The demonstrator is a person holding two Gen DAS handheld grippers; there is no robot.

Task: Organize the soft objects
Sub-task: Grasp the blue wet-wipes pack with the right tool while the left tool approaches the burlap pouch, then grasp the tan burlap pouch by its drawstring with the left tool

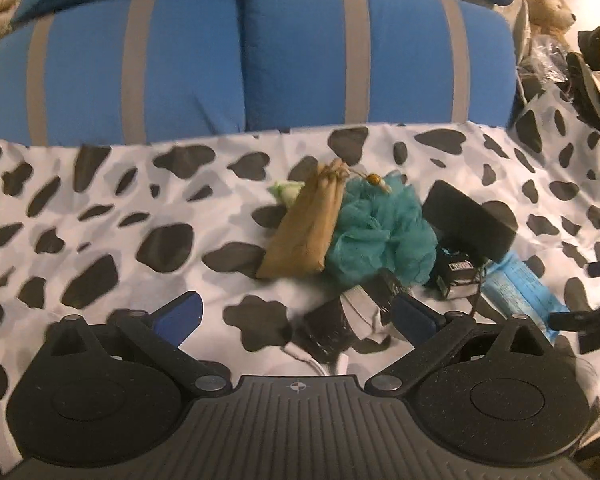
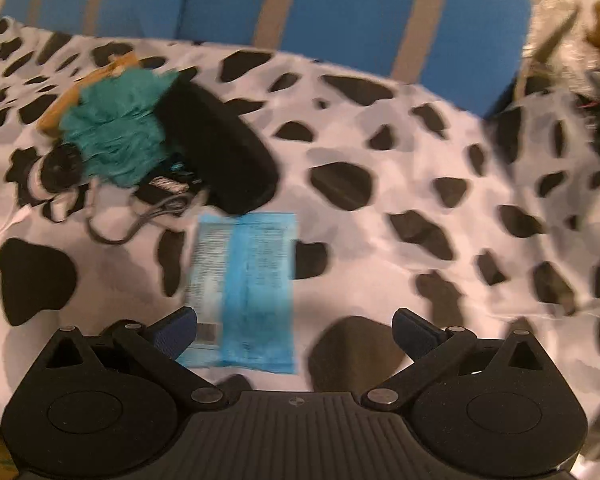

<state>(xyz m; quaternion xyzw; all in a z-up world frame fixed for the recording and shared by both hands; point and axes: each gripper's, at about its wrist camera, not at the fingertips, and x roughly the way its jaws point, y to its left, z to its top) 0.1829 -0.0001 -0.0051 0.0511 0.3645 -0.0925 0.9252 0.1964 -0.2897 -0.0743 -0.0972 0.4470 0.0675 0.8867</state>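
Sorting looks barely begun; the left gripper (image 1: 296, 314) and right gripper (image 2: 294, 330) gape empty; pouch (image 1: 306, 228), loofah (image 1: 380, 232), case (image 1: 470, 218) and packet (image 2: 244, 288) lie heaped mid-frame on the sheet (image 1: 100, 216).

We cannot read any word, brand or number in either view. A small black box with a white label (image 1: 458, 276), at four o'clock from the teal mesh bath sponge (image 1: 380, 228), carries lettering too blurred to make out. The flat light-blue plastic packet (image 2: 246, 292) bears a white panel of fine print and a barcode-like patch at its seven o'clock corner, all smeared.
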